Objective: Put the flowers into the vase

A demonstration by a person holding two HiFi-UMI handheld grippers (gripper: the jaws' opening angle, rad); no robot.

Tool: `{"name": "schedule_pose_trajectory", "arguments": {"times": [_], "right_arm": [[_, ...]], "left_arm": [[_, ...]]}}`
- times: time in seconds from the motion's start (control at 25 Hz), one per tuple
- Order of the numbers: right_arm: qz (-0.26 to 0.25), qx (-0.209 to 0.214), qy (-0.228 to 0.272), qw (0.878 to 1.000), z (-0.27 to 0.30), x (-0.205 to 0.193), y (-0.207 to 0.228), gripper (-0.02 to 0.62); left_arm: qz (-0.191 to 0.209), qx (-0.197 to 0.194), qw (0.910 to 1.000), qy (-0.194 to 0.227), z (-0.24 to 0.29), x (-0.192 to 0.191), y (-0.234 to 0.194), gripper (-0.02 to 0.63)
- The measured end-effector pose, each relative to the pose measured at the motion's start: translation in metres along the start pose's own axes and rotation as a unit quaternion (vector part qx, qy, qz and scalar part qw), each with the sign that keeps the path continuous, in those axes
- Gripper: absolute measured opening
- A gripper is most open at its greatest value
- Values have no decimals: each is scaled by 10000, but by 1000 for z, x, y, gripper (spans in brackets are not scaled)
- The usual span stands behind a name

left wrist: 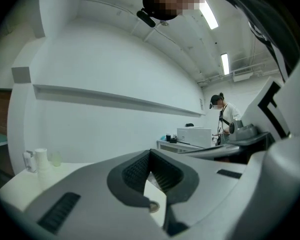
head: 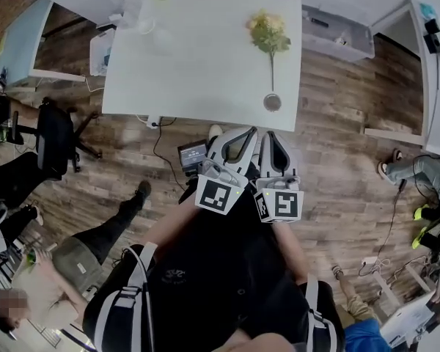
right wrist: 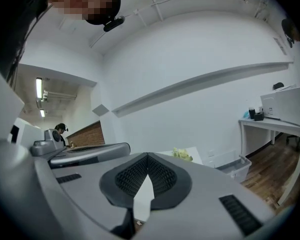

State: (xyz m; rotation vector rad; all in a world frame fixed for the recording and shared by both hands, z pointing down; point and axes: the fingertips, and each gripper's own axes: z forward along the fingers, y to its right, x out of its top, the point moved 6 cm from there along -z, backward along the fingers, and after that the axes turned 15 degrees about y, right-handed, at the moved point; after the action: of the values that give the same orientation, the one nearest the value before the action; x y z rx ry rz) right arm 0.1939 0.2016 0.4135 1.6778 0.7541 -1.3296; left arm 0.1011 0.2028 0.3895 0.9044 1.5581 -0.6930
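Note:
A bunch of yellow-green flowers (head: 268,31) lies on the white table (head: 191,64), its long stem running toward a small round grey vase (head: 272,102) at the table's near edge. Both grippers hang side by side short of that edge, over the wooden floor, pointing at the table. My left gripper (head: 238,133) is shut with nothing between its pads (left wrist: 150,154). Beside it, my right gripper (head: 273,135) is also shut and empty (right wrist: 148,156). In the right gripper view the flowers (right wrist: 181,154) peek just above the jaws. The vase is hidden in both gripper views.
Pale cups (head: 143,22) stand at the table's far left corner (left wrist: 40,159). A clear plastic bin (head: 337,31) sits to the table's right (right wrist: 235,166). A black office chair (head: 55,138), seated people and a small screen with cables (head: 192,155) occupy the floor at left.

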Motion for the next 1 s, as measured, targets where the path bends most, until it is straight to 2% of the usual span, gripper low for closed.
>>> {"name": "schedule_pose_trajectory", "arguments": {"times": [0.28, 0.56, 0.72, 1.0], "right_arm": [[-63, -230, -257, 9994, 51, -14, -25, 15], [-213, -417, -433, 9980, 94, -29, -51, 15], [-232, -501, -519, 9971, 111, -35, -59, 15], [-299, -652, -512, 9961, 123, -29, -37, 15]], "left_arm": [[-647, 107, 9978, 97, -3, -6, -65, 20], [-407, 154, 9990, 88, -5, -10, -124, 20], [-515, 157, 9985, 64, -6, -15, -143, 20], [-703, 82, 9971, -273, 16, -29, -141, 20]]}}
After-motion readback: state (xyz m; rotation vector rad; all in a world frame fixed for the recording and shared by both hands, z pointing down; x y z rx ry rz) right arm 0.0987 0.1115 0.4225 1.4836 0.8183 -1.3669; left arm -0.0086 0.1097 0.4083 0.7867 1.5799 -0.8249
